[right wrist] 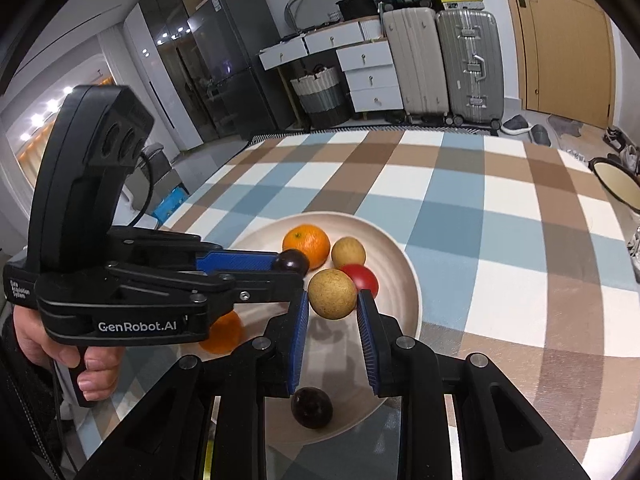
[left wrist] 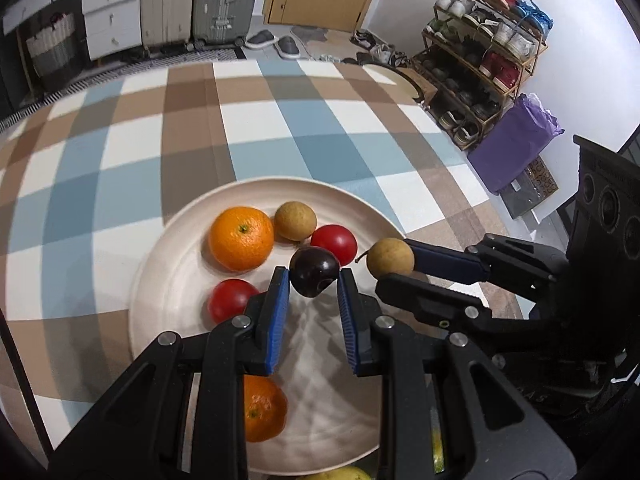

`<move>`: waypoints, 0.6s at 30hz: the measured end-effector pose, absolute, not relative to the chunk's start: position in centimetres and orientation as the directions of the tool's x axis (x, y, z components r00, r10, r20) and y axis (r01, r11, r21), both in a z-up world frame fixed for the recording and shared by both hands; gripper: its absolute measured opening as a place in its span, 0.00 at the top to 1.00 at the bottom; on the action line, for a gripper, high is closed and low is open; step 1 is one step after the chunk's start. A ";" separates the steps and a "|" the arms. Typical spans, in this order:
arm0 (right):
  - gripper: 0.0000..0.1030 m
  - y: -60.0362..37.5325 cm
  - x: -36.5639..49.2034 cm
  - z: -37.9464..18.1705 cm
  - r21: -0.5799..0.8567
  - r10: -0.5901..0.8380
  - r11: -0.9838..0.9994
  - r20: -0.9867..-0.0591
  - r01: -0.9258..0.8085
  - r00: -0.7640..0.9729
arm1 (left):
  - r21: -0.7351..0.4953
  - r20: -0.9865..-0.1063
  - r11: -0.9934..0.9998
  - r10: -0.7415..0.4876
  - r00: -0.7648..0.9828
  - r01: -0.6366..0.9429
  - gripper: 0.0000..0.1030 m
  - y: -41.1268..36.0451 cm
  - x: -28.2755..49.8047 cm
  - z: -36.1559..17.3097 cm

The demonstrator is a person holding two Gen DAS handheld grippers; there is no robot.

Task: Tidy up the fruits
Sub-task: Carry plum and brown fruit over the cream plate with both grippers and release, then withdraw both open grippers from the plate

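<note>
A cream plate on the chequered table holds two oranges, two red tomatoes and a tan round fruit. My left gripper is shut on a dark plum just above the plate's middle. From the right, my right gripper is shut on another tan fruit over the plate's right rim. In the right wrist view the right gripper clamps that tan fruit, and the left gripper holds its plum. A second plum lies on the plate.
A yellow fruit peeks in at the near edge below the plate. A round dish sits at the table's far right edge. A person's hand grips the left tool's handle. Suitcases, drawers and a shoe rack stand beyond the table.
</note>
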State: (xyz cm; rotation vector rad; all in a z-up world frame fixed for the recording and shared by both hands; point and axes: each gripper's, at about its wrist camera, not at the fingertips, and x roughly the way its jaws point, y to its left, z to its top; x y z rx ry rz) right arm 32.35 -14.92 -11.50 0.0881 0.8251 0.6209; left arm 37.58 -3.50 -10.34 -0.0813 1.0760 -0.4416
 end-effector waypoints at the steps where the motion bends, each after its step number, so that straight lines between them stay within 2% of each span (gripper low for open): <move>1: 0.76 -14.9 32.4 -11.6 0.307 0.549 0.819 -0.661 -0.484 0.511 | -0.273 -0.833 0.911 -0.385 0.397 0.310 0.79 -3.6 37.7 -10.5; 7: 0.74 -14.8 32.5 -12.0 0.292 0.536 0.829 -0.658 -0.477 0.529 | -0.287 -0.829 0.908 -0.395 0.396 0.306 0.79 -3.8 38.4 -10.9; 8: 0.70 -14.9 32.4 -12.0 0.293 0.540 0.828 -0.649 -0.478 0.536 | -0.297 -0.822 0.900 -0.411 0.394 0.320 0.79 -3.9 38.3 -10.8; 9: 0.60 -15.1 32.2 -11.8 0.291 0.543 0.827 -0.634 -0.482 0.550 | -0.298 -0.816 0.895 -0.420 0.397 0.333 0.77 -3.9 38.2 -10.5; 10: 0.55 -15.3 31.9 -11.5 0.279 0.536 0.833 -0.621 -0.478 0.572 | -0.294 -0.813 0.893 -0.421 0.402 0.340 0.69 -3.9 38.2 -10.4; 11: 0.48 -15.5 31.7 -11.2 0.266 0.525 0.841 -0.607 -0.470 0.596 | -0.288 -0.812 0.894 -0.418 0.408 0.342 0.57 -3.9 38.1 -10.2; 13: 0.47 -15.9 31.3 -10.7 0.265 0.528 0.841 -0.587 -0.471 0.613 | -0.283 -0.801 0.896 -0.417 0.430 0.341 0.51 -3.8 37.9 -9.7; 18: 0.46 -16.9 30.3 -9.3 0.276 0.523 0.849 -0.554 -0.450 0.648 | -0.309 -0.781 0.893 -0.434 0.448 0.326 0.50 -3.0 36.9 -8.6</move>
